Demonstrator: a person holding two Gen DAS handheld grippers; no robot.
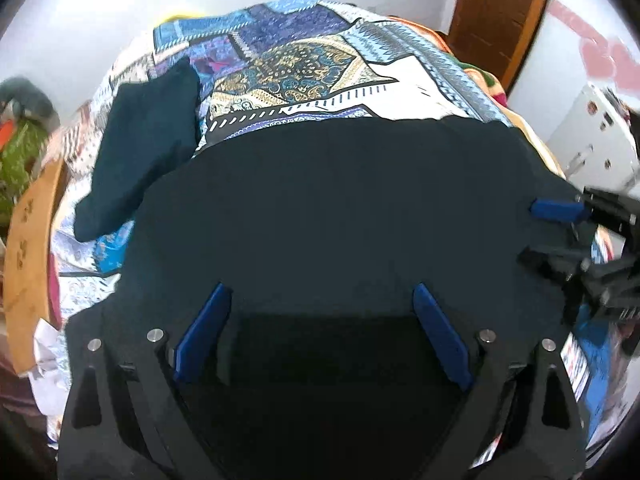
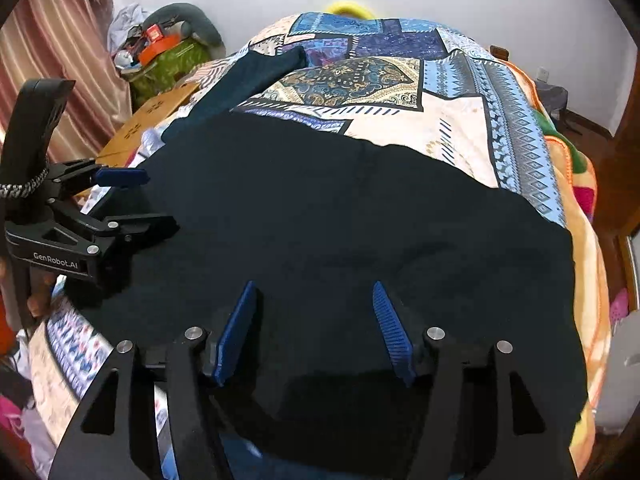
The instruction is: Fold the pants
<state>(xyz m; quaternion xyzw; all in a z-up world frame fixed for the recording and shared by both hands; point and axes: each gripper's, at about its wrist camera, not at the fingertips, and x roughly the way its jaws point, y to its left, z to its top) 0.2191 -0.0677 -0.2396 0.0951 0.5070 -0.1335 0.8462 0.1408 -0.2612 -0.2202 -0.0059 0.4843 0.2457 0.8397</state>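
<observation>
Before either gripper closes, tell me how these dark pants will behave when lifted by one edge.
The dark pants will probably go floppy: they lie flat, following the patterned bedspread. They look light, with soft creases. One leg angles off left and would likely trail. Left gripper and right gripper are open.

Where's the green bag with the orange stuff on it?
In the right wrist view the green bag sits upper left, on the floor beside the bed, between the striped curtain and the white wall.
</observation>
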